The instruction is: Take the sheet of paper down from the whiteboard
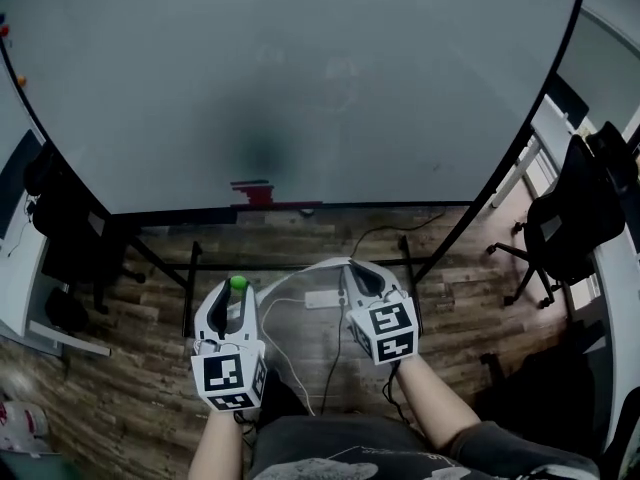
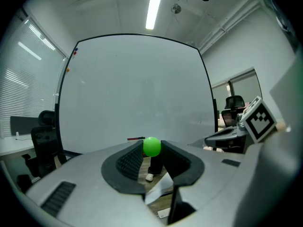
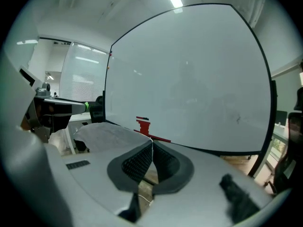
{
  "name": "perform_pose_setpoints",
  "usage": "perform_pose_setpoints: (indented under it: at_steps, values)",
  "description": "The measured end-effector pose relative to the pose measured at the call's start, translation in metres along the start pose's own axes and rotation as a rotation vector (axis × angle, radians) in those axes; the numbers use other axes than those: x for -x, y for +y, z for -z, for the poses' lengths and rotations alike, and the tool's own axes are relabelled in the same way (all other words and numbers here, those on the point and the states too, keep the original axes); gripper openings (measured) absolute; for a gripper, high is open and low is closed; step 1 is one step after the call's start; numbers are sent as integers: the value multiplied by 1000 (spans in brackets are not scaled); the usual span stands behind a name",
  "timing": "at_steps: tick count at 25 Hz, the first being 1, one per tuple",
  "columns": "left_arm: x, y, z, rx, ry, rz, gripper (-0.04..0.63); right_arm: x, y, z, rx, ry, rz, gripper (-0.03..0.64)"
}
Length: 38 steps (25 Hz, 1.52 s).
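The whiteboard (image 1: 300,88) fills the upper head view and stands bare ahead of both grippers. My left gripper (image 1: 238,286) is low and left of centre, shut on a small green ball magnet (image 2: 152,146) pinched between its pad tips. My right gripper (image 1: 362,273) is beside it, jaws shut on the edge of the white sheet of paper (image 3: 106,135). In the right gripper view the sheet drapes back to the left over the gripper body. In the head view the sheet (image 1: 318,265) is a thin pale curve that runs between the two grippers, off the board.
A red eraser and marker (image 1: 255,190) lie on the board's tray. Small magnets (image 1: 5,28) sit at the board's left edge. On the wooden floor beneath are the board's black legs, a white power strip (image 1: 320,298) and cables. A black office chair (image 1: 570,218) stands at the right.
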<state>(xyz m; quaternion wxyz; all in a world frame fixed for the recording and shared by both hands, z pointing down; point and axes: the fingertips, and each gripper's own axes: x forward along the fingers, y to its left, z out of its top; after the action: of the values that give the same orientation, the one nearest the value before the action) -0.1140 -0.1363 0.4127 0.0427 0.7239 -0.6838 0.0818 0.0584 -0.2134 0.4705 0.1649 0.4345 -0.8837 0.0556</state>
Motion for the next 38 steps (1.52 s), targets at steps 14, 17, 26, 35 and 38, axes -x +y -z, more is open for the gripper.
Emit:
perform_pose_setpoints:
  at_steps: [14,17,26,35,38]
  values:
    - [91,-125,28,7,66,-114,123,112,-27,70,11,47,-160,21]
    - [98,-148,27,-17,83,-105,123,130,-39,77,3,57,-156,21]
    - [95,-184,33,-26,108,-79,123,149,-65,96,-20,76,-139,21]
    - [107,-188,57,5,143,-68,123,146,-50,94,13,81,-152,21]
    - [112,-184,62,17,146,-71,123,145,-42,98,22,96,-164,21]
